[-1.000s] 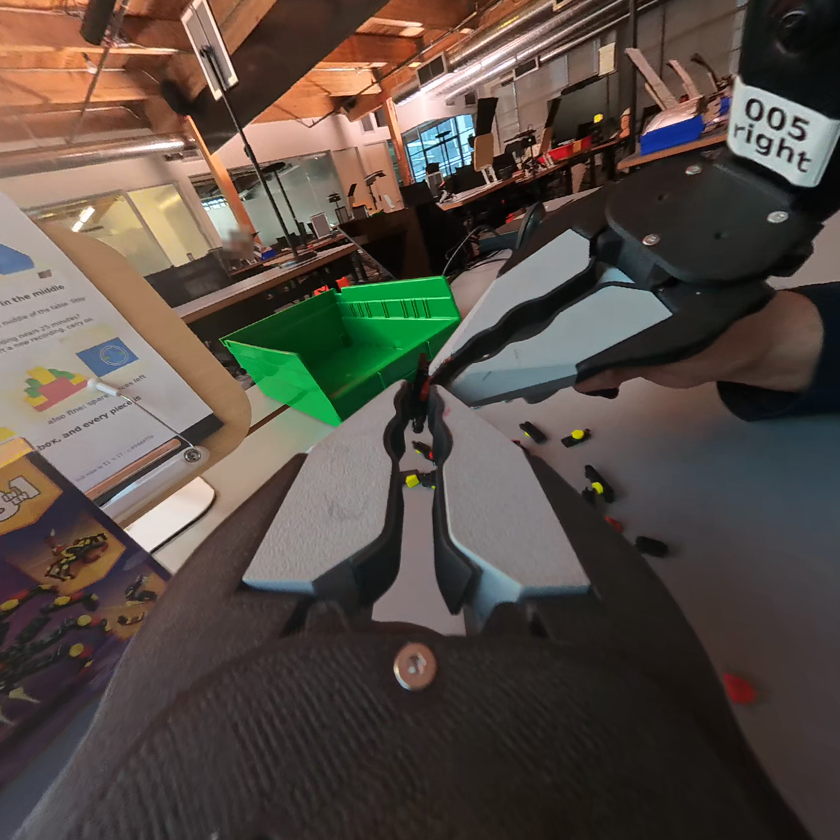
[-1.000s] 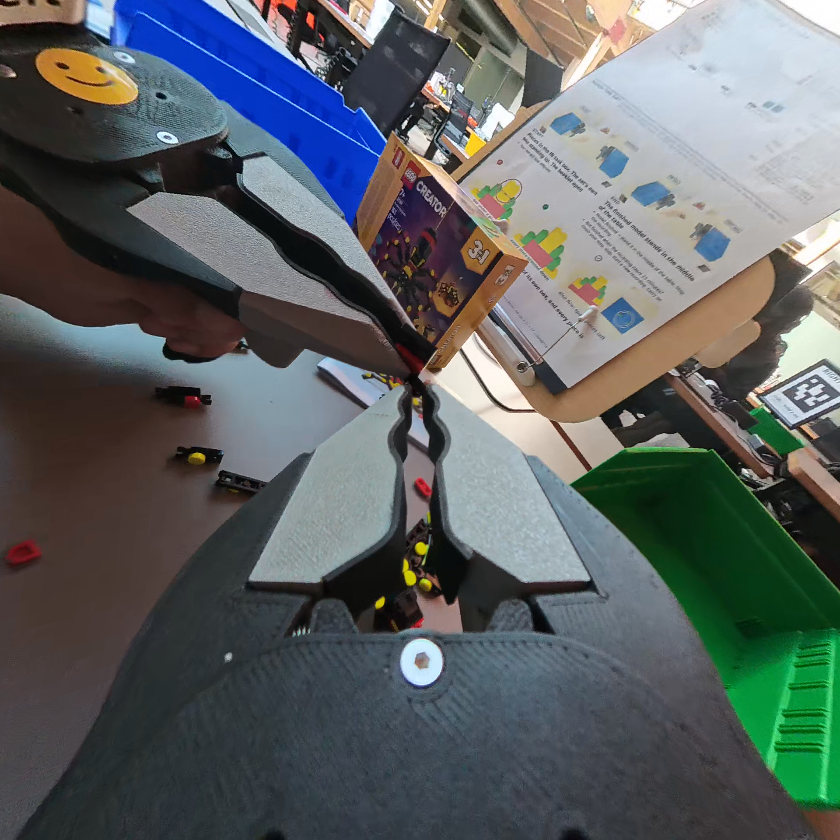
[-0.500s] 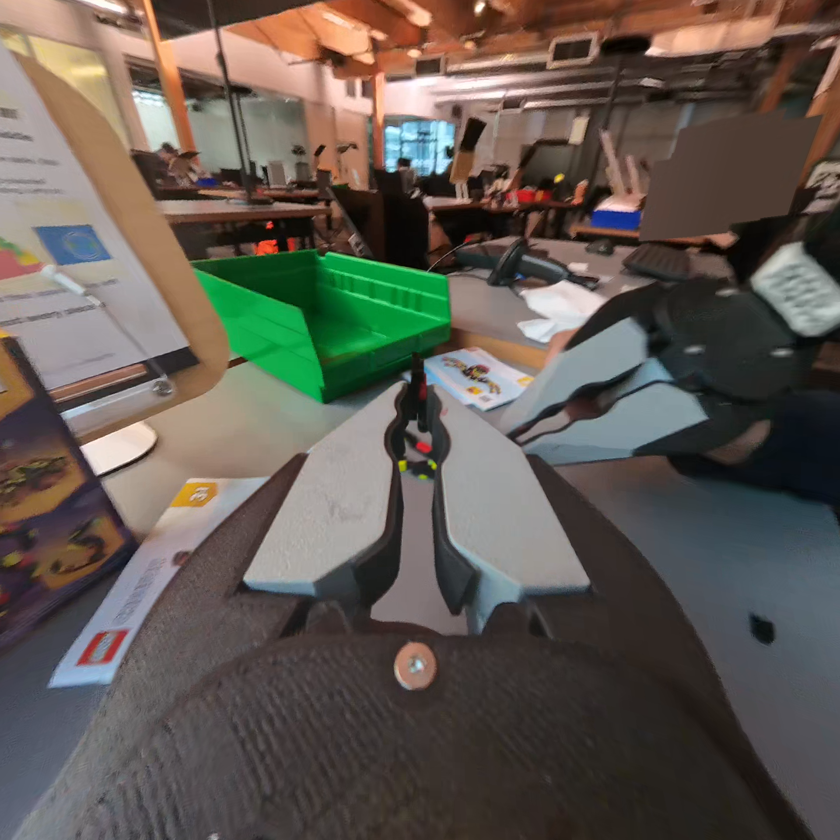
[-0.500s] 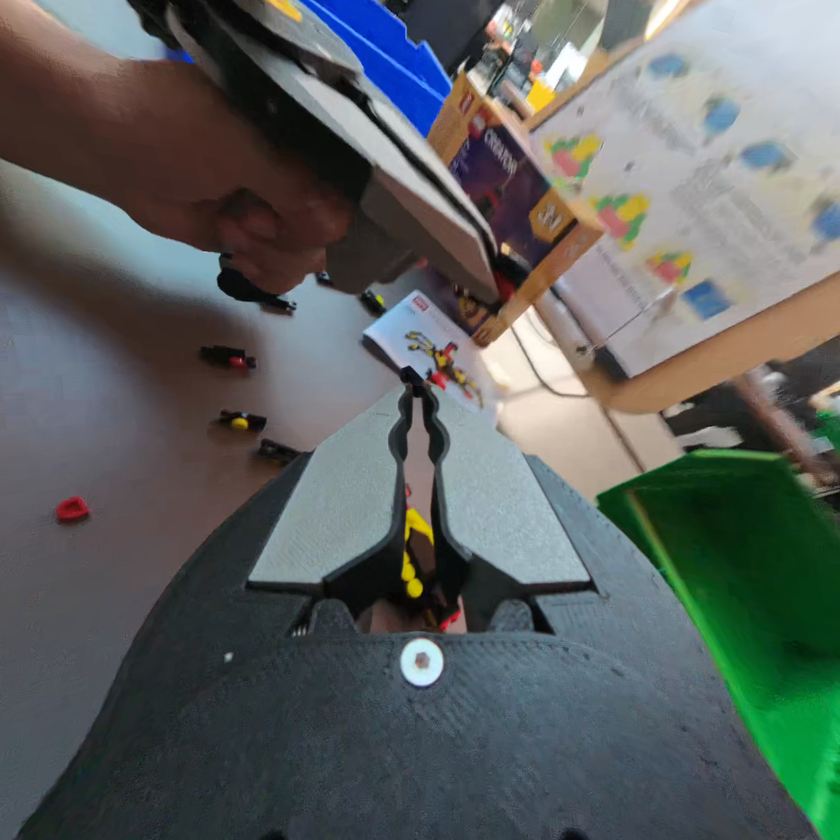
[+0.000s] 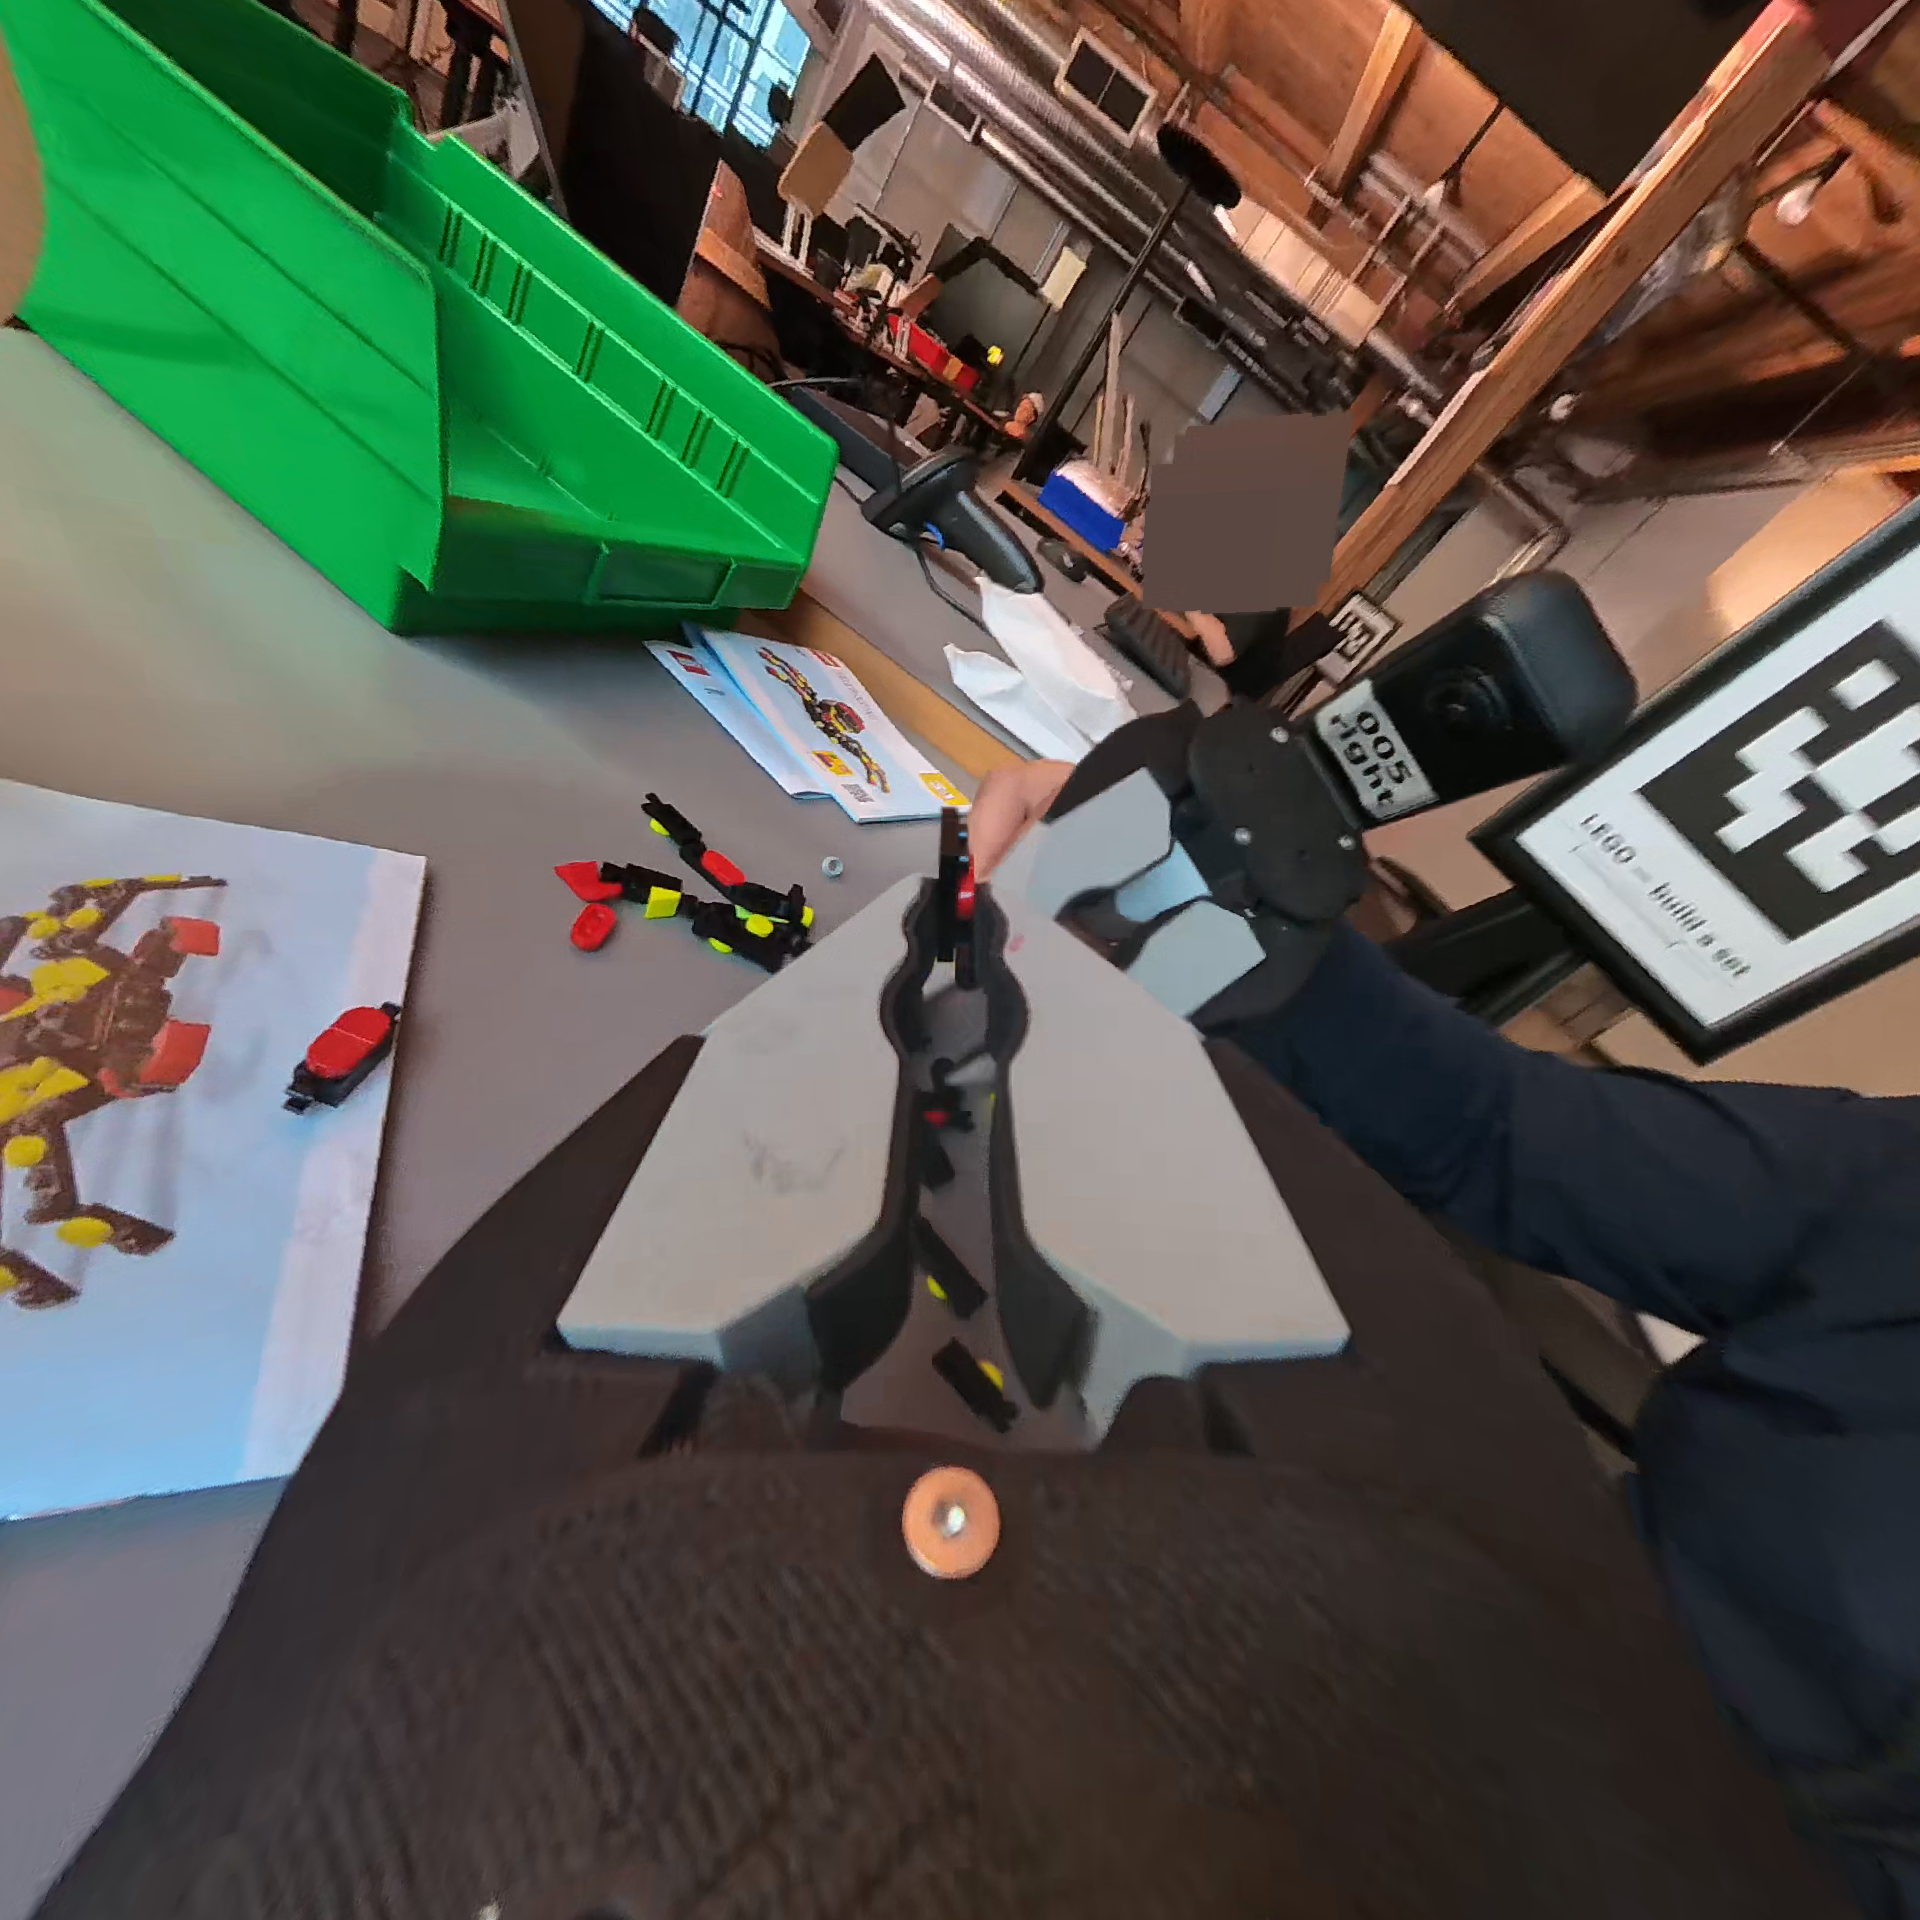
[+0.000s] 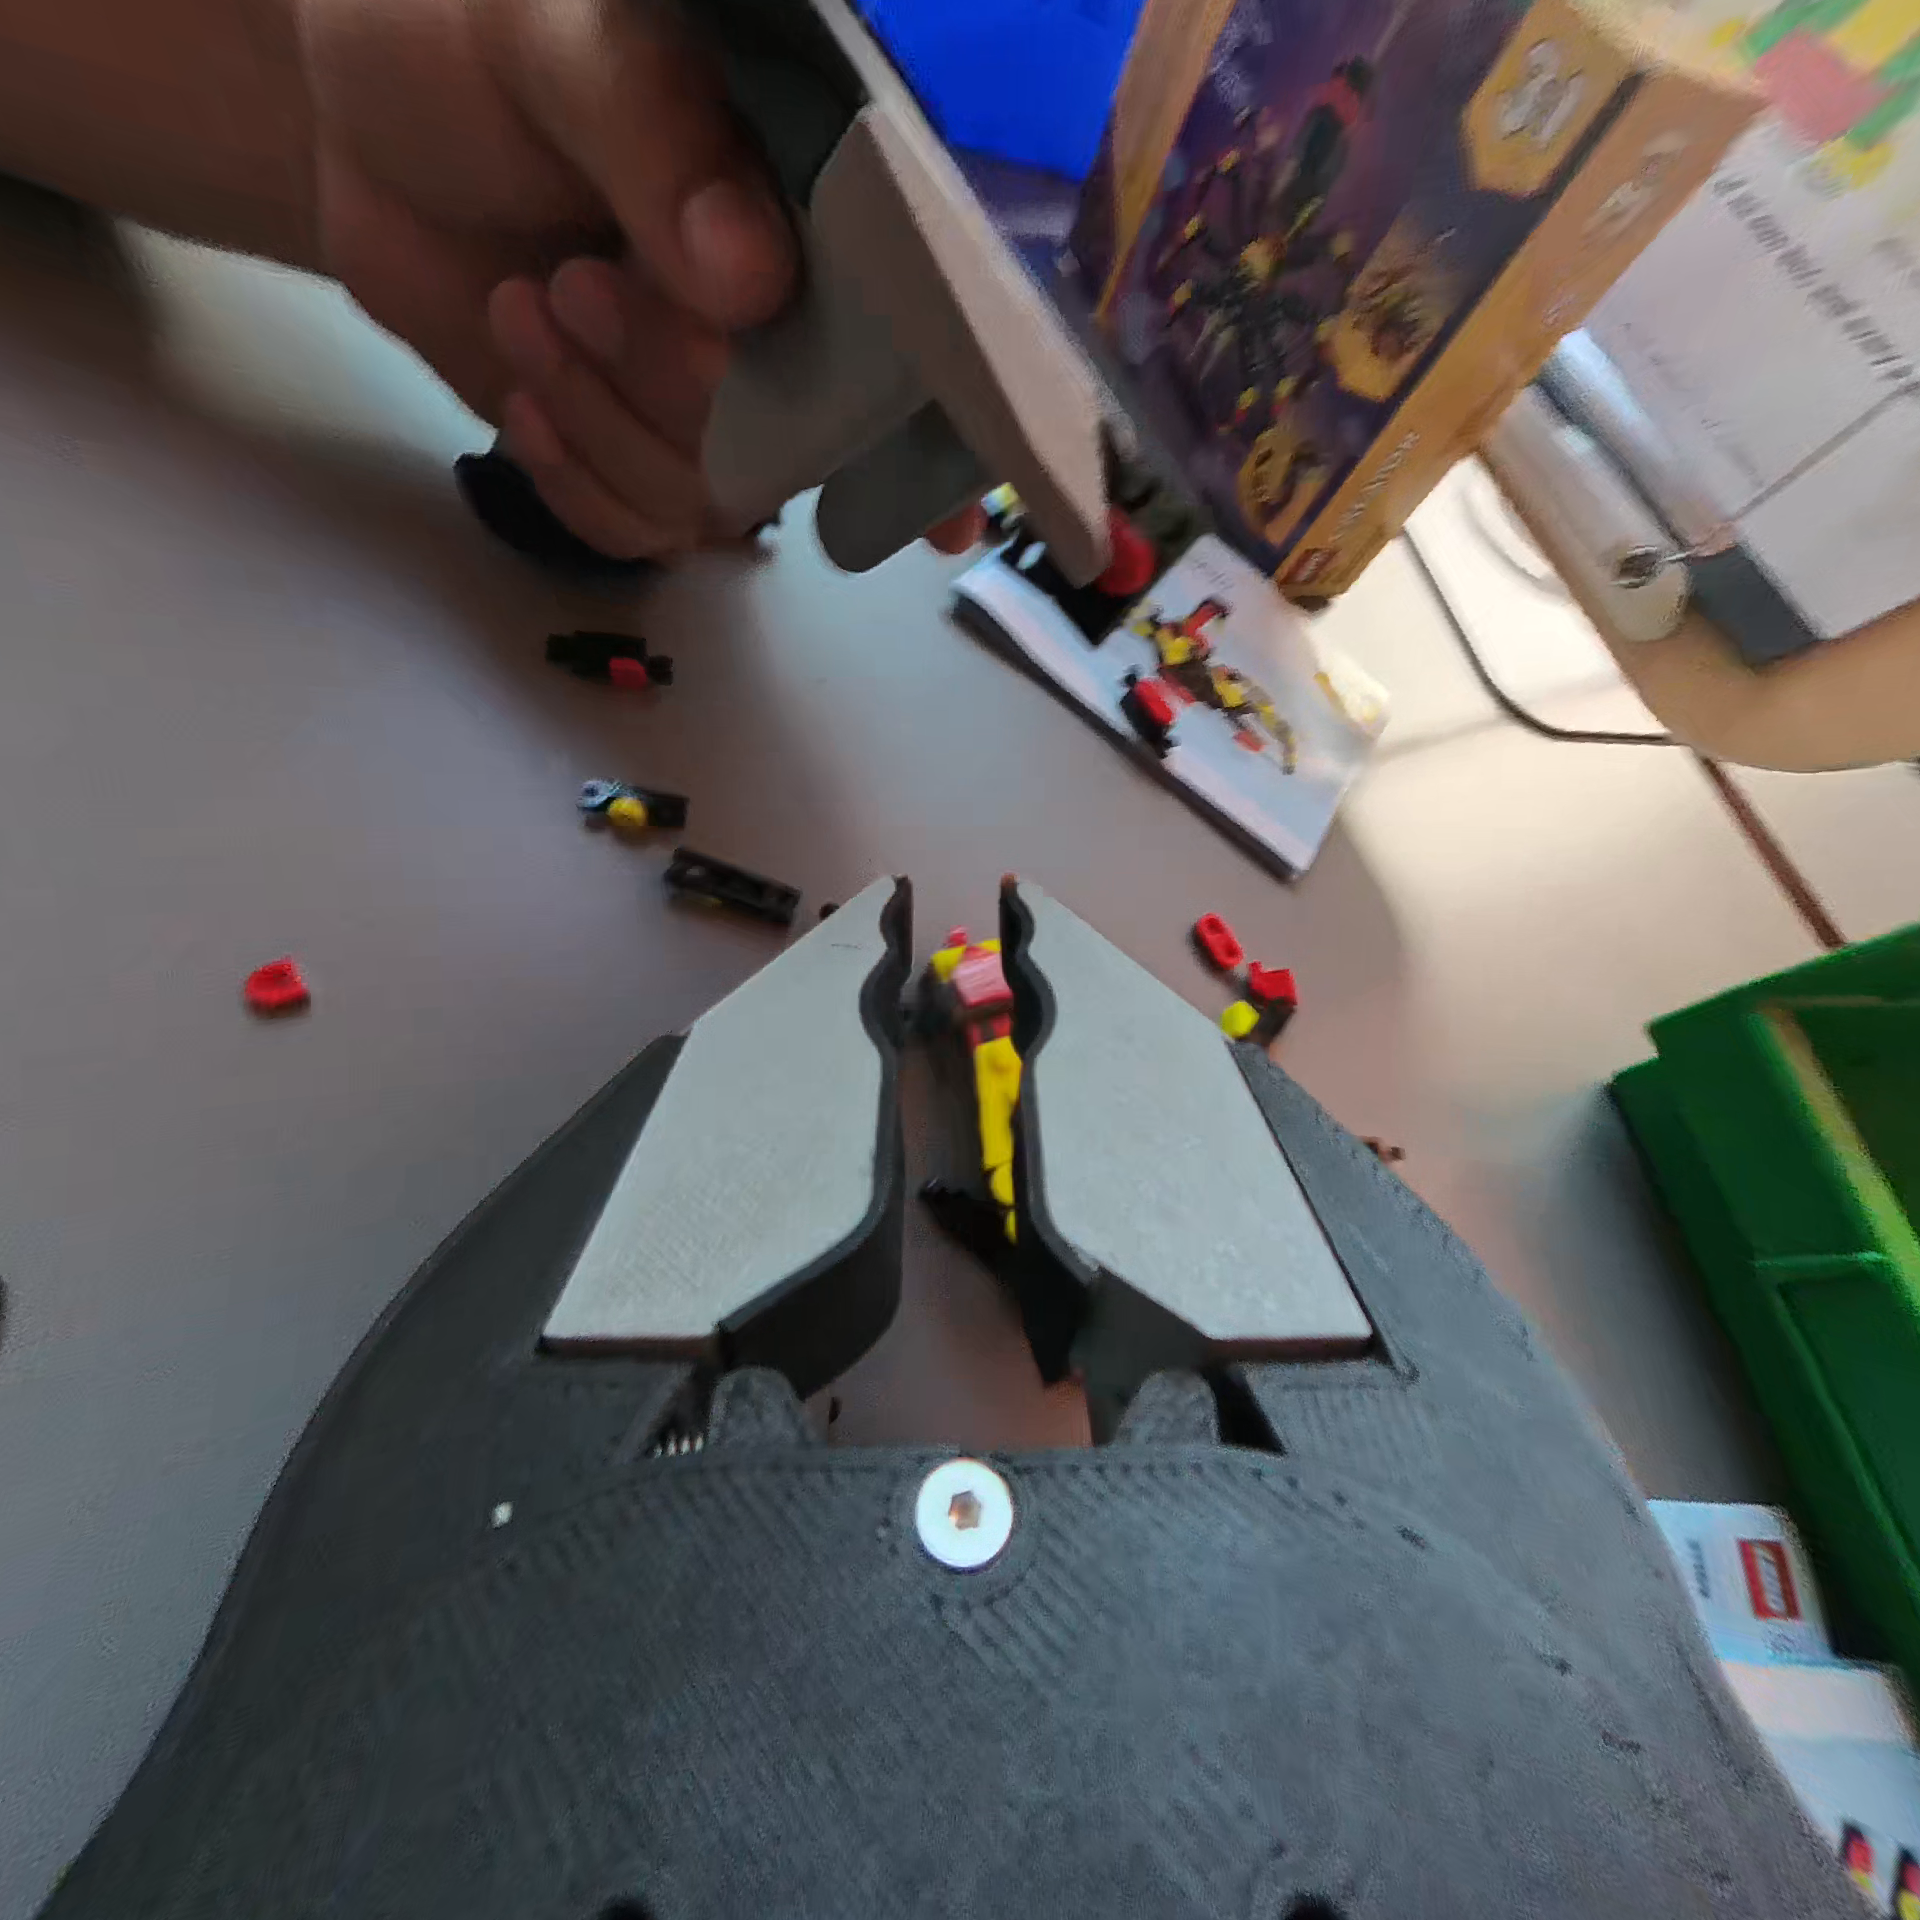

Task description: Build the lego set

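Both grippers have separated since a second ago, when their tips met over the surface [image 5: 260, 707]; the right gripper's fingers, then nearly together, now stand spread.

Left gripper [image 5: 954, 914]: its fingers pinch a small black-and-red brick piece [image 5: 952, 883], which stands upright and projects above the fingertips, clear of the surface. In the right wrist view the same gripper [image 6: 1117, 540] shows the red part of the piece at its tip, above the open booklet [image 6: 1247, 769].

Right gripper [image 6: 954, 894]: its fingers [image 6: 769, 1122] are apart, with a gap between the tips. A partly built red, yellow and black brick model [image 6: 982, 1029] lies on the surface under that gap; contact between the fingers and the model cannot be told.

Relative to the model: a black strip [image 6: 730, 886], a black piece with a yellow stud [image 6: 634, 808] and a black-and-red piece [image 6: 611, 661] lie to its left; a lone red piece [image 6: 275, 985] lies farther left. Small red and yellow pieces [image 6: 1247, 987] lie just to its right, and a green bin [image 6: 1787, 1143] stands well to the right. A toy box [image 6: 1382, 260] stands beyond the booklet.
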`<state>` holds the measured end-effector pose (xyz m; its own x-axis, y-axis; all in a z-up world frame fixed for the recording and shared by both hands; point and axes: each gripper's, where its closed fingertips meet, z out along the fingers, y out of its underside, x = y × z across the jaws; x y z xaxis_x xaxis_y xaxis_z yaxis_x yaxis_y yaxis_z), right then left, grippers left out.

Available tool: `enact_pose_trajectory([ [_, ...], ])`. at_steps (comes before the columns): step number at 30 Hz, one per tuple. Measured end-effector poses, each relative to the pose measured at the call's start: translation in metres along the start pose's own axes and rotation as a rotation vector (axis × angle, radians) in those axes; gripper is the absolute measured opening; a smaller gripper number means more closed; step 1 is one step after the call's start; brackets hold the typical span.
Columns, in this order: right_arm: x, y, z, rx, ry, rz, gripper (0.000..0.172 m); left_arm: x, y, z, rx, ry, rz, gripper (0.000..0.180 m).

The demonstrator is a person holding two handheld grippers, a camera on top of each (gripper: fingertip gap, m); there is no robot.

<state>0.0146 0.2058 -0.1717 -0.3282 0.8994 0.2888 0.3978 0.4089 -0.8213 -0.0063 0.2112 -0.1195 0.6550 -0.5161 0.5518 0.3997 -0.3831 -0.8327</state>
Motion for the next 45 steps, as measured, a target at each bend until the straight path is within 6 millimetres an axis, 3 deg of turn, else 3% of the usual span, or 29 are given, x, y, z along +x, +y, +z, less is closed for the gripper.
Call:
enact_pose_trajectory([
  [1, 0.006, -0.007, -0.004, 0.046, 0.025, 0.022, 0.015, 0.001, 0.0, 0.0, 0.004, 0.013, -0.028, 0.004],
  [6, 0.019, -0.04, -0.027, 0.282, -0.015, 0.202, 0.016, 0.005, -0.001, 0.001, 0.021, 0.057, -0.079, 0.004],
  [10, 0.02, -0.05, -0.026, 0.352, -0.079, 0.372, 0.022, 0.015, -0.02, 0.0, 0.183, 0.132, -0.145, 0.004],
  [15, 0.02, -0.063, -0.023, 0.447, -0.146, 0.529, 0.017, 0.023, -0.014, 0.008, 0.174, 0.12, -0.078, 0.004],
  [21, 0.021, -0.065, -0.026, 0.472, -0.155, 0.525, 0.002, 0.027, -0.015, 0.011, 0.199, 0.13, -0.071, 0.006],
  [26, 0.025, -0.059, -0.031, 0.459, -0.163, 0.523, 0.001, 0.022, -0.01, 0.009, 0.148, 0.114, -0.031, 0.006],
  [31, 0.013, -0.052, -0.031, 0.368, -0.242, 0.5, 0.001, 0.02, -0.01, 0.006, 0.084, 0.078, 0.029, 0.033],
  [33, 0.013, -0.048, -0.029, 0.334, -0.23, 0.485, 0.001, 0.022, -0.004, 0.006, 0.021, 0.072, 0.1, 0.025],
  [39, -0.016, -0.036, -0.019, 0.194, -0.321, 0.376, 0.001, 0.032, 0.025, 0.011, -0.15, 0.079, 0.254, 0.008],
  [45, -0.018, -0.031, -0.024, 0.141, -0.289, 0.266, 0.002, 0.037, 0.036, 0.008, -0.223, 0.122, 0.275, 0.003],
])
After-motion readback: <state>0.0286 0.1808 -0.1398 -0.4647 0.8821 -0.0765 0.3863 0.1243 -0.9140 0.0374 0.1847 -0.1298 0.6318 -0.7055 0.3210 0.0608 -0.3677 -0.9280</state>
